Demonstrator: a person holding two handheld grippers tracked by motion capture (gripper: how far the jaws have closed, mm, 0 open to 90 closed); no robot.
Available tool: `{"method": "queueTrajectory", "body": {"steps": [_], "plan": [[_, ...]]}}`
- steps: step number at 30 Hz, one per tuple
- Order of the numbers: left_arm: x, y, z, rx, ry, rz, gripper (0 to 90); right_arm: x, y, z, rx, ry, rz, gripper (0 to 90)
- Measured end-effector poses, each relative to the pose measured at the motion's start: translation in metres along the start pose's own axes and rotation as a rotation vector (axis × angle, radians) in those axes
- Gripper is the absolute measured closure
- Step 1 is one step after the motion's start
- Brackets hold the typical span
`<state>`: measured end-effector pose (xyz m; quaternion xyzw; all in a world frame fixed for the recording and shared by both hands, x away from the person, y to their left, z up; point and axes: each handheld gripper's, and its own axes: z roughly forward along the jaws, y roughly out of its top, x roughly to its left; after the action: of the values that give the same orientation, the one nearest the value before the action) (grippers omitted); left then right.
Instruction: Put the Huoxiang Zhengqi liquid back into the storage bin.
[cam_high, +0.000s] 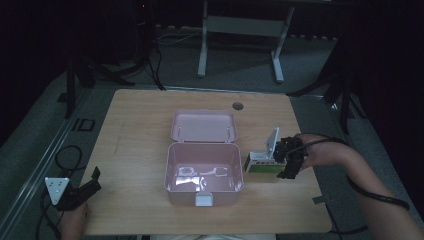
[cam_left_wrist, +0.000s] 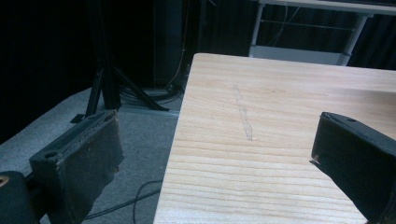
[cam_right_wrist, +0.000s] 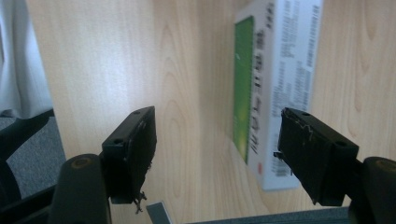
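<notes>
Green-and-white carton (cam_right_wrist: 275, 88) seen flat on table (cam_high: 140, 125), printed text on white face, just right of pink box (cam_high: 204, 175). Pink box open, lid (cam_high: 204, 126) back; clear wrapped items (cam_high: 200, 175) inside. Right gripper (cam_right_wrist: 217, 149) above carton, jaws apart, nothing clamped. Left gripper (cam_left_wrist: 215, 158) jaws wide, nothing held.

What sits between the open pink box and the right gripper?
In the high view, a white-and-green carton lies on the table between the pink box and the right gripper, just under its open jaws; nothing else lies there.
</notes>
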<state>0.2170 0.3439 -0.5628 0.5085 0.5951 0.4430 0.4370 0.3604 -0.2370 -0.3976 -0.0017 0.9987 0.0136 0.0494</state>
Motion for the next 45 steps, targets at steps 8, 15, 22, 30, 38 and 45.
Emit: {"method": "queueTrajectory", "body": {"steps": [8,15,22,30,38,45], "plan": [[0.0,0.0,0.0,0.001,-0.002,0.0,2.1,-0.017,-0.007,0.0,0.003,-0.001,0.023,36.4],[0.0,0.0,0.0,0.003,-0.003,0.001,2.1,-0.035,-0.01,0.009,0.01,-0.005,0.05,43.3],[-0.001,0.0,0.0,0.003,0.0,0.006,2.1,-0.046,-0.006,0.025,0.035,0.017,0.052,47.9],[0.0,0.0,0.0,0.004,-0.003,0.005,2.1,-0.052,-0.001,0.039,0.064,0.044,0.05,50.8],[0.0,0.0,0.001,0.004,-0.006,0.002,2.1,-0.054,0.001,0.053,0.091,0.065,0.043,53.5],[0.0,0.0,0.001,0.004,-0.006,0.002,2.1,-0.054,0.002,0.059,0.099,0.06,0.037,58.6]]}}
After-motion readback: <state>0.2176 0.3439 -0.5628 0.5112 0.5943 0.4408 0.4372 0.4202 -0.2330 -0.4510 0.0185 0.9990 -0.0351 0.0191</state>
